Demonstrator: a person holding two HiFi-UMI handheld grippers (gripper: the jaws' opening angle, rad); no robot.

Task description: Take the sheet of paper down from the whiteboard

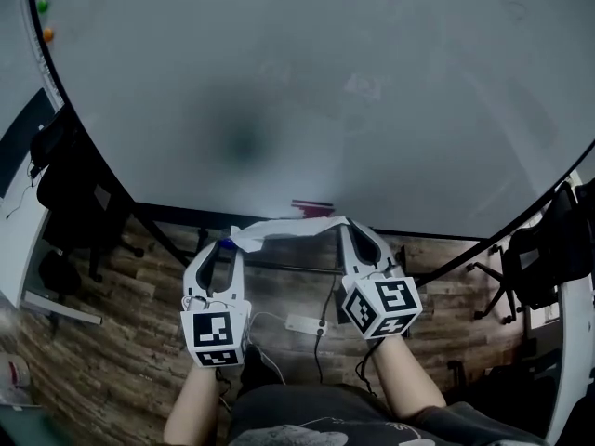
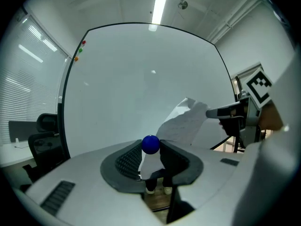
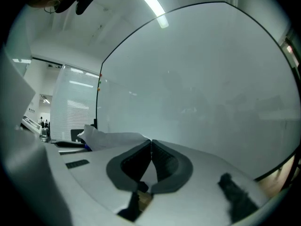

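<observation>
The whiteboard [image 1: 307, 91] fills the head view and is bare where I look. Below its lower edge, a crumpled white sheet of paper [image 1: 288, 228] stretches between my two grippers, off the board. My right gripper [image 1: 351, 226] is shut on the sheet's right end; in the right gripper view the paper [image 3: 113, 139] trails left from the pinched jaws [image 3: 151, 142]. My left gripper [image 1: 226, 242] is shut on a round blue magnet [image 2: 150, 144], with the paper [image 2: 186, 124] just beyond it, running to the right gripper's tip [image 2: 214, 112].
Small coloured magnets [image 1: 42, 6] sit at the board's upper left edge. A red object [image 1: 311, 205] lies on the board's tray. Black office chairs stand at left [image 1: 65, 184] and right [image 1: 548, 249]. A white power strip [image 1: 305, 323] lies on the wooden floor.
</observation>
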